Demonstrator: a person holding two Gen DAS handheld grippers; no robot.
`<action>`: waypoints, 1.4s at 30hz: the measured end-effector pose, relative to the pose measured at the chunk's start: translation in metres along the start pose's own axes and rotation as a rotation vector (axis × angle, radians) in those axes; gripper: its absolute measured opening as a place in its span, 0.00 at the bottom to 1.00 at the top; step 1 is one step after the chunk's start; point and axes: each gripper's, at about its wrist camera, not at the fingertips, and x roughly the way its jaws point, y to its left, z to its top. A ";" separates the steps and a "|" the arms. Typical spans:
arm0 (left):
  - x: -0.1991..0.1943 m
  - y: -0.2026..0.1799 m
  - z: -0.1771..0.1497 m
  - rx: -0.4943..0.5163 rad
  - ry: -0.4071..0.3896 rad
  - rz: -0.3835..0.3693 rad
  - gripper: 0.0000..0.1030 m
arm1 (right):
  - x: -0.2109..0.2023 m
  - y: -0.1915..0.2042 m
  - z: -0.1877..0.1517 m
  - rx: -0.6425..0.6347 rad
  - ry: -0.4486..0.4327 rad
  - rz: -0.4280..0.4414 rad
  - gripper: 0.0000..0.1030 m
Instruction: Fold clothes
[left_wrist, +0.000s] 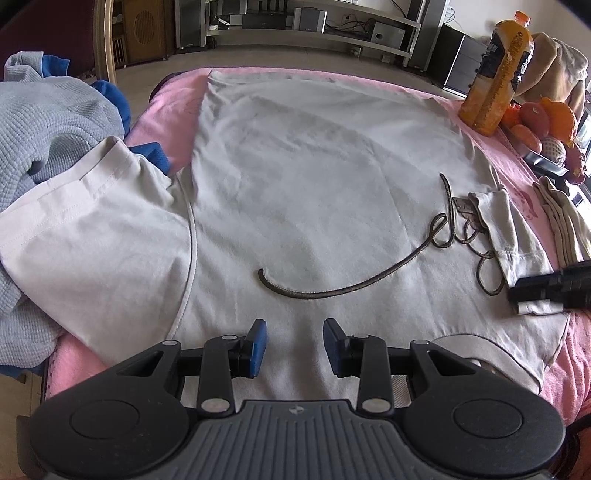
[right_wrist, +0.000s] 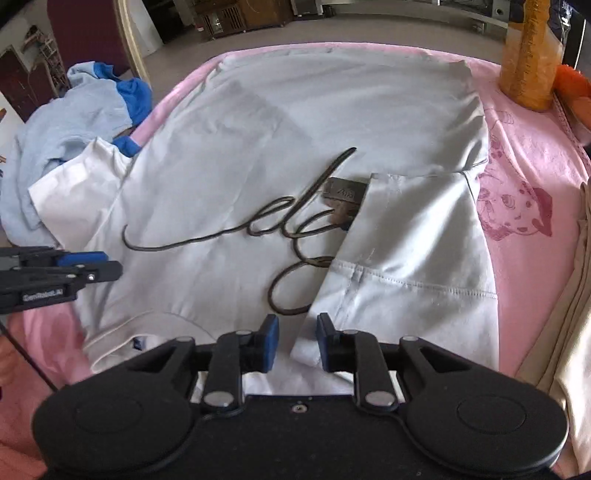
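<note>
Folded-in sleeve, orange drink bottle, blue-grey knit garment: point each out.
folded-in sleeve (right_wrist: 406, 236), right wrist view, mid-panel.
orange drink bottle (left_wrist: 498, 74), left wrist view, label.
blue-grey knit garment (left_wrist: 48, 118), left wrist view, upper folds.

Left gripper (left_wrist: 294, 345): matte black linkage arms, silver round pivot pins, blue rectangular pads (left_wrist: 257, 347) on the fingertips, two big round black discs at the base, grey ribbed plate between them with a small round emblem. Right gripper (right_wrist: 294, 341): same build, one centre screw. In the right wrist view the left gripper's side carries white lettering.
</note>
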 end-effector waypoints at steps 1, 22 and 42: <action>0.000 0.000 0.000 0.001 -0.001 -0.001 0.32 | 0.000 -0.007 0.000 0.038 -0.001 -0.014 0.20; 0.002 -0.010 0.004 0.049 -0.003 -0.014 0.32 | -0.002 -0.061 0.013 0.330 -0.127 -0.093 0.20; -0.079 0.102 0.055 -0.362 -0.074 0.029 0.14 | -0.082 -0.115 -0.028 0.783 -0.576 0.437 0.48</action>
